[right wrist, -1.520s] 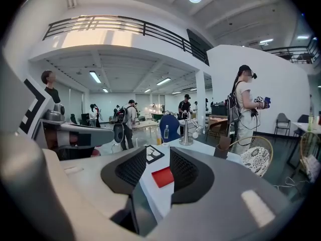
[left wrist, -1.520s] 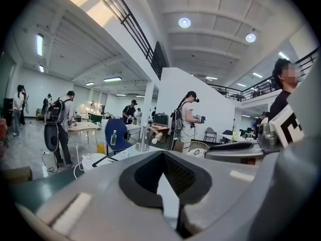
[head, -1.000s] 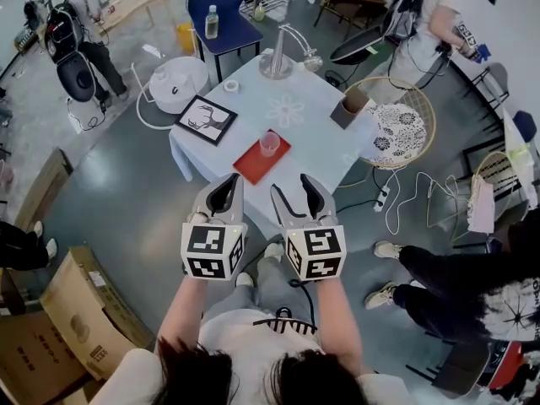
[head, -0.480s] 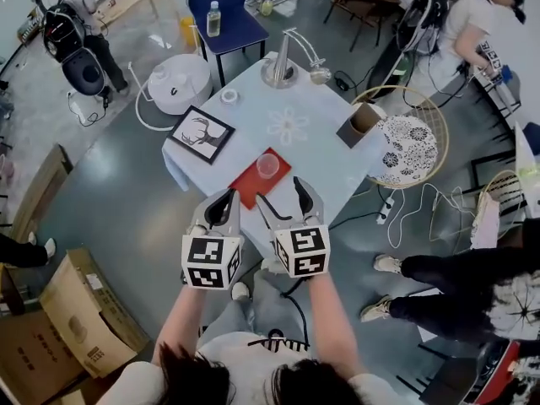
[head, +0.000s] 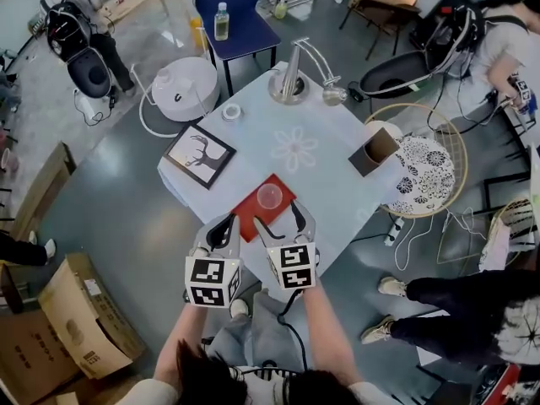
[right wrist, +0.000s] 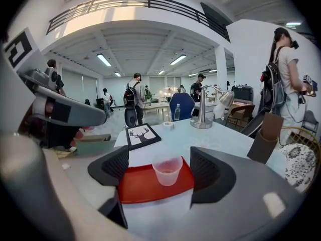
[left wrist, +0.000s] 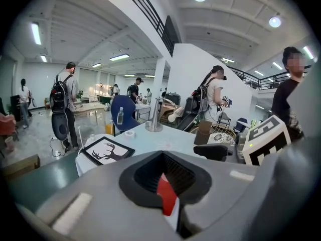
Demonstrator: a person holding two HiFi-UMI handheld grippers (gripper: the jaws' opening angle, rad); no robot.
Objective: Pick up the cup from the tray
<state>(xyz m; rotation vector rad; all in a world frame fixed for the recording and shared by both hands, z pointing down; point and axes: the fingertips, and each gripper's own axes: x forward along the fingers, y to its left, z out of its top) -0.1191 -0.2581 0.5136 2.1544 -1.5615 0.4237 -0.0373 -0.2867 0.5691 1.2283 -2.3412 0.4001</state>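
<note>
A clear plastic cup point(head: 270, 196) stands upright on a red tray point(head: 253, 213) near the front edge of a white-clothed table point(head: 329, 184). My right gripper point(head: 283, 222) is open at the tray's near edge. In the right gripper view the cup point(right wrist: 167, 170) sits on the tray point(right wrist: 135, 189), a little beyond the two spread jaws of the right gripper point(right wrist: 160, 177) and centred between them. My left gripper point(head: 221, 228) hangs shut and empty just left of the tray, off the table's front corner. Through the left gripper point(left wrist: 164, 157), only a red sliver of tray point(left wrist: 166, 195) shows.
On the table stand a framed deer picture point(head: 200, 154), a tape roll point(head: 231, 111), a metal lamp point(head: 291, 74) and a brown box point(head: 375, 152). A wicker chair point(head: 430, 163) stands to the right, a white round appliance point(head: 181, 83) and a blue chair point(head: 236, 15) behind, cardboard boxes point(head: 80, 319) at left. People stand around.
Both grippers have moved forward toward the table. The right one has reached the tray's near edge in front of the cup. The left stays shut beside it.
</note>
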